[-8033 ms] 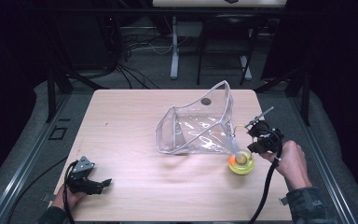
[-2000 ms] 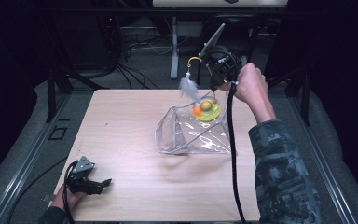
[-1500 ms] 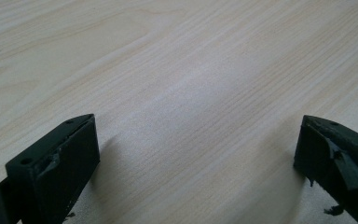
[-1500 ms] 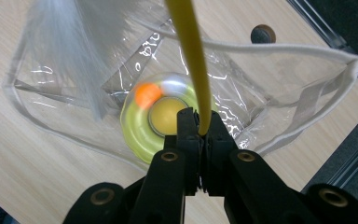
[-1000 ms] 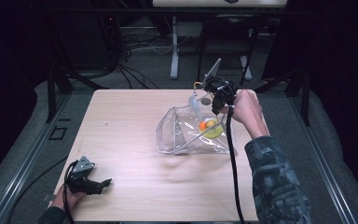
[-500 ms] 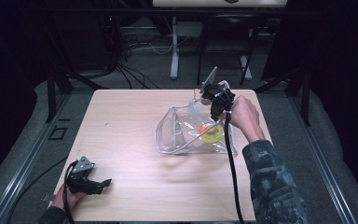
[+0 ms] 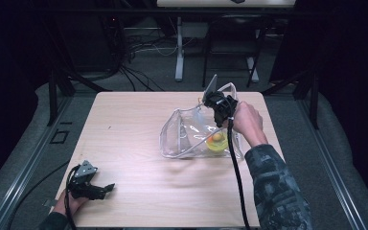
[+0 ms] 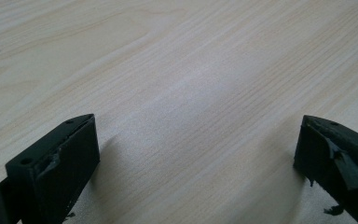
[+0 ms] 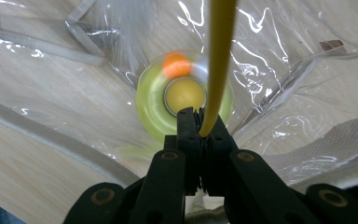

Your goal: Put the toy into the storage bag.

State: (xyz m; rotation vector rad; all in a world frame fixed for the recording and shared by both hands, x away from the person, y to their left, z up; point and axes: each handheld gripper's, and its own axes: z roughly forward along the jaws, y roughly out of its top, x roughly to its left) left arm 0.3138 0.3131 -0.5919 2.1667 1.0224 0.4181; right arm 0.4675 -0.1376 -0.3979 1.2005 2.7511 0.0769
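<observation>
We work at the counter (image 7: 134, 143), where the clear bag (image 7: 191, 139) lies open toward its far right corner. Inside the bag rests the yellow toy (image 9: 185, 95), a round disc with an orange ball on it, hanging from a yellow strap (image 9: 219, 60). Our right gripper (image 9: 199, 122) sits over the bag's mouth, fingers clenched on that strap. To finish well, we should lower until the toy lies flat on the bag's bottom, then let go and lift straight out without snagging the plastic. Our left gripper (image 7: 98, 189), well away from the bag at the counter's near left corner, rests with fingers (image 8: 56, 163) released, holding nothing.
</observation>
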